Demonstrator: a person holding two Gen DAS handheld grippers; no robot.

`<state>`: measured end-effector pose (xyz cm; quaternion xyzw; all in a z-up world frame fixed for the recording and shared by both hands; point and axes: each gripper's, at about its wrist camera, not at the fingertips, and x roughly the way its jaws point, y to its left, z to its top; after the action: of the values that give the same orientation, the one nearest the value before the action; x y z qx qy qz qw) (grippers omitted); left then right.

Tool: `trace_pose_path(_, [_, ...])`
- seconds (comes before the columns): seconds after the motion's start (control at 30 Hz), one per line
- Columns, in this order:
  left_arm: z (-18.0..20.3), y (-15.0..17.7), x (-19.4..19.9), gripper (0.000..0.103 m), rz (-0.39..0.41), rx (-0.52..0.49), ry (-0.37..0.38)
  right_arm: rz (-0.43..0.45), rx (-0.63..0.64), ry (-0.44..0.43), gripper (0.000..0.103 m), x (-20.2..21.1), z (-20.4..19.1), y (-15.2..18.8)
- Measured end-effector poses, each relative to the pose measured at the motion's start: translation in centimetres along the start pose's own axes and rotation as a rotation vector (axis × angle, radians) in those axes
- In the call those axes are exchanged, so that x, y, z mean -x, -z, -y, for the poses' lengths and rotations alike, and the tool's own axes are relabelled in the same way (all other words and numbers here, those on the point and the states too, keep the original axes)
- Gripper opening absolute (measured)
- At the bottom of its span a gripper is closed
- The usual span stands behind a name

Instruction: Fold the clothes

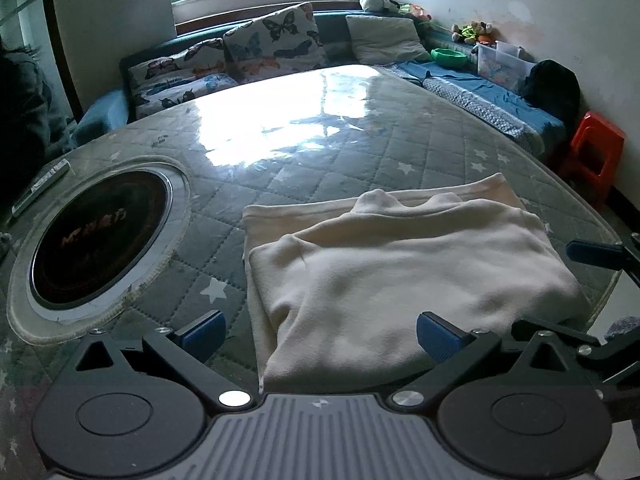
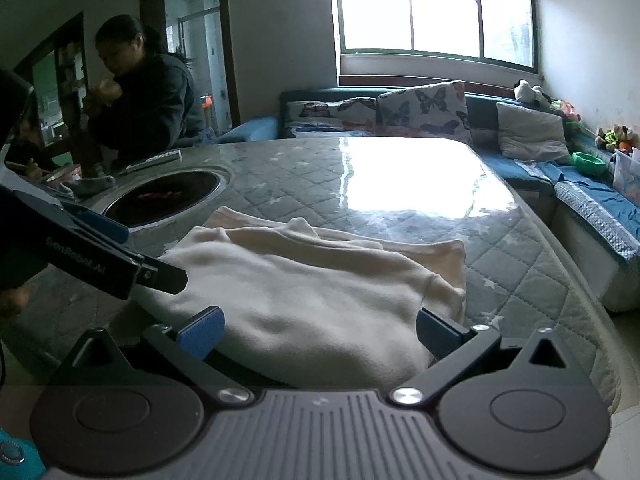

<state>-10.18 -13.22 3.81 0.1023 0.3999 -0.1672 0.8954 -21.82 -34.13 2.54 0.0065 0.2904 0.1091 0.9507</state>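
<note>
Left gripper point(image 1: 320, 334) nearest, jaws spread wide, blue pads point(image 1: 202, 332) apart with nothing between them, hovering at the near edge of the folded garment point(image 1: 400, 280). Right gripper point(image 2: 318, 334) same: jaws wide apart, empty, at the near edge of that garment point(image 2: 304, 296) from the other side. In the right wrist view the left gripper shows as a black body with blue fingers at near left point(image 2: 100, 220); in the left wrist view a blue finger of the right gripper pokes in at right point(image 1: 592, 252).

Garment: cream, soft fleecy knit, folded into a rough rectangle, several layers stacked, top layer smooth with shallow wrinkles. A lower layer sticks out along the far edge and far left side. Rounded bumps along the far fold. It lies flat on the table point(image 1: 320, 168), at its near right part, close to the edge.

Table: grey quilted cover with white stars under a glossy clear sheet, strong window glare in the far half. Round black cooktop point(image 1: 100, 236) set into the table, left of the garment, well apart. Remote point(image 1: 40, 188) beyond the cooktop at the far left edge.

Farther: blue sofa with butterfly cushions point(image 1: 276, 40), grey cushion point(image 1: 384, 38), green bowl point(image 1: 448, 56), clear box point(image 1: 500, 64), soft toys point(image 1: 472, 32), red stool point(image 1: 592, 156) at right. Window point(image 2: 436, 8) on far wall. A person in a dark jacket point(image 2: 148, 100) sits at far left.
</note>
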Motion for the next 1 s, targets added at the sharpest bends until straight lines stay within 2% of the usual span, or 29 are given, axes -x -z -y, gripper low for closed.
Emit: trace_pose_path(1.0, [3.4,1.2,1.3,0.103,0.018,-0.077,-0.025,0.030,0.002,0.014,0.103,1.6,-0.8,1.0])
